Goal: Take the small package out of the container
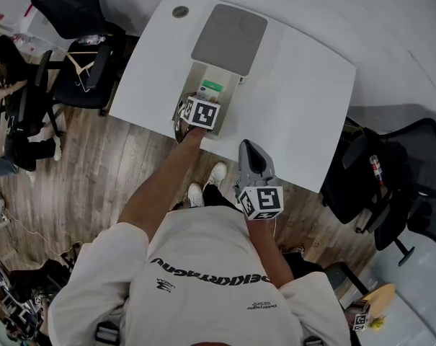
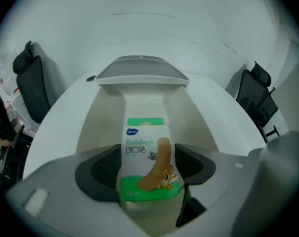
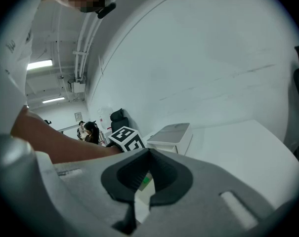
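An open white container (image 1: 233, 94) with its grey lid (image 1: 229, 37) swung back stands on the white table (image 1: 304, 99). My left gripper (image 1: 197, 104) reaches into it from the near side. In the left gripper view this gripper (image 2: 149, 176) is shut on the small package (image 2: 146, 154), a green-and-white bandage box held upright between the dark pads (image 2: 102, 171). A second green package (image 2: 145, 122) lies behind it inside the container (image 2: 102, 117). My right gripper (image 1: 248, 148) hangs off the table's near edge, shut and holding nothing (image 3: 148, 157).
Black office chairs stand left (image 1: 84, 56) and right (image 1: 394, 186) of the table. A round grommet (image 1: 180, 11) sits at the table's far left corner. The floor below is wood, with a person's feet (image 1: 207, 182) near the table edge.
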A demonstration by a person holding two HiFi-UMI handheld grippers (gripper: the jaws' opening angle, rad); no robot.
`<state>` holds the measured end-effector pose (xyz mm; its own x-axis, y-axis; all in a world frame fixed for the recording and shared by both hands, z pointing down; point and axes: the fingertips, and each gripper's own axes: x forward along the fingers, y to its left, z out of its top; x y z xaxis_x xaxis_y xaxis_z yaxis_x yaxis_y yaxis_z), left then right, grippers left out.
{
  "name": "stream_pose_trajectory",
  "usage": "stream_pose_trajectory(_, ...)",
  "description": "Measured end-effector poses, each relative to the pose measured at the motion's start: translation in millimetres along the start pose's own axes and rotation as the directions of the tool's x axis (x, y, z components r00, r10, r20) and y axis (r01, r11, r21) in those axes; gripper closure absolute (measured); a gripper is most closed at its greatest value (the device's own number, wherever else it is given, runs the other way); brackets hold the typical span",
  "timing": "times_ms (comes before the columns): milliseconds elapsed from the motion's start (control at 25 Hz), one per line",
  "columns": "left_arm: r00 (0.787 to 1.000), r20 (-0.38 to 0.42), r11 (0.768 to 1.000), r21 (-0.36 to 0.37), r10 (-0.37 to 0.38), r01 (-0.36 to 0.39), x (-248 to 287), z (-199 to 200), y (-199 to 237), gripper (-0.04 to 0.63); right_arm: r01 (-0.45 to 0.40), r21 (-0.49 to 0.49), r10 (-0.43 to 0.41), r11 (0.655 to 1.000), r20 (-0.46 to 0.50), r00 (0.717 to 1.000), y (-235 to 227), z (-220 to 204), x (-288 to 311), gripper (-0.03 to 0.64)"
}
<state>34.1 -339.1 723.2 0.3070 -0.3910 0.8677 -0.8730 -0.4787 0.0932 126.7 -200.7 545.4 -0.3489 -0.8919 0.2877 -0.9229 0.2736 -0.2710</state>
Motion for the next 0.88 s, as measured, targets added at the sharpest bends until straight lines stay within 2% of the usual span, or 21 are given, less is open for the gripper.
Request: stream_pose_trajectory(880,0.998,0.053,0.999,-0.037,-0.034,0.036,-10,4,-3,0.268,0.003,-0.006,-0.003,1.0,0.004,1.0,6,-1,1,0.618)
